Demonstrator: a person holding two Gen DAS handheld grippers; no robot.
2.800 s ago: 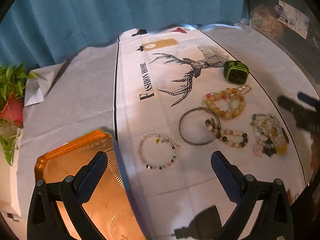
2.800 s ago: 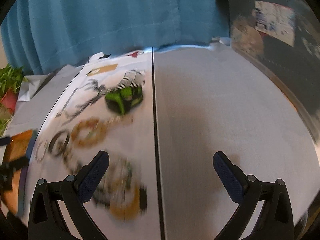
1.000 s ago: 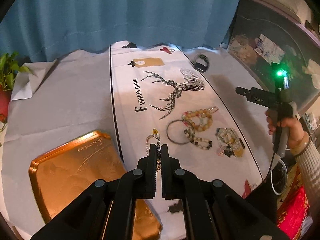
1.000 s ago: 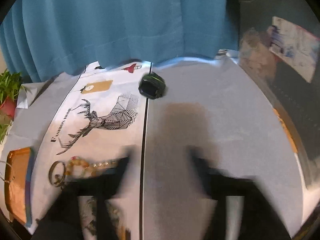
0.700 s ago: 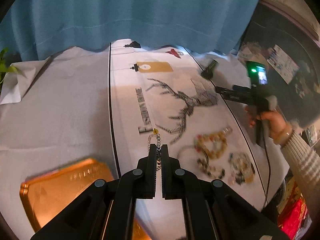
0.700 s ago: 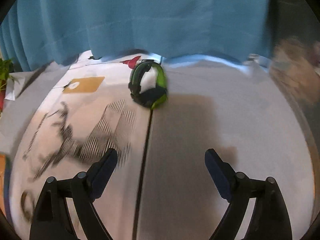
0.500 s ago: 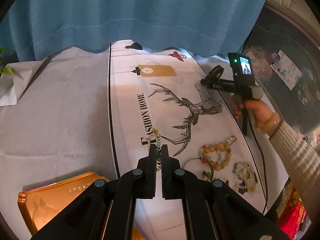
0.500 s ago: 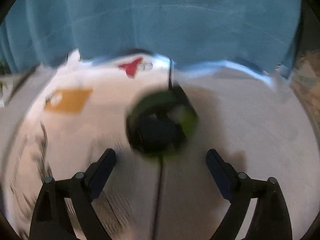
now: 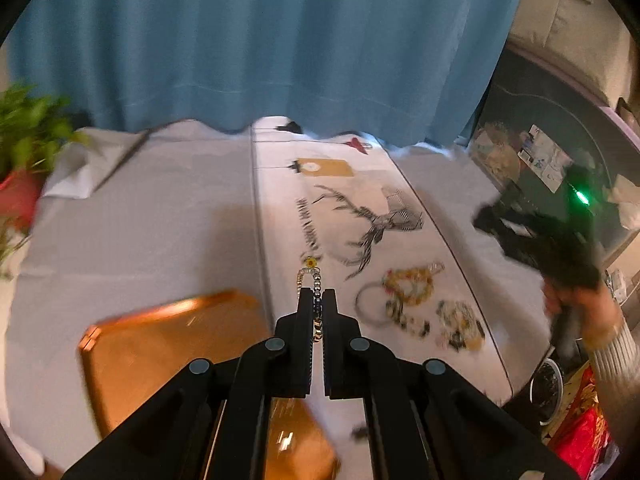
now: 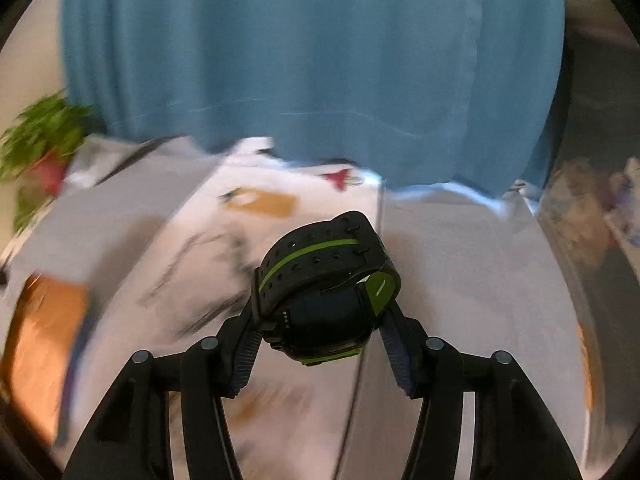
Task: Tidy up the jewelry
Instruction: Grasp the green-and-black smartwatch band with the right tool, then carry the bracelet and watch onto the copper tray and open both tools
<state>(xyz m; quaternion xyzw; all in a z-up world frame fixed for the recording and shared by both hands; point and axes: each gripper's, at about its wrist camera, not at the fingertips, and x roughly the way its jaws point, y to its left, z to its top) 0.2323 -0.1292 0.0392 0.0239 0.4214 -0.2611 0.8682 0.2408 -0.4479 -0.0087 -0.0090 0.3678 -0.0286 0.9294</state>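
My left gripper (image 9: pixel 318 300) is shut on a silver bead bracelet (image 9: pixel 310 276) with a small yellow charm, which hangs above the white deer-print cloth (image 9: pixel 360 184), beside the orange tray (image 9: pixel 160 340). In the right wrist view a black and green wristwatch (image 10: pixel 320 264) sits between the fingers of my right gripper (image 10: pixel 322 312), lifted off the cloth. The jaws are closing and the pads press on its sides. That gripper shows as a dark blur (image 9: pixel 520 236) at the right of the left wrist view.
On the cloth lie an amber bead bracelet (image 9: pixel 408 286), a metal bangle (image 9: pixel 368 304) and a heap of mixed bracelets (image 9: pixel 460 324). A potted plant (image 9: pixel 24 148) stands far left. A blue curtain (image 9: pixel 260 40) hangs behind. A person's hand (image 9: pixel 580 304) holds the right gripper.
The left gripper, open over the bracelet at first, has stayed shut on it while swinging. The right gripper reached the watch at the cloth's far end, closed round it and lifted it.
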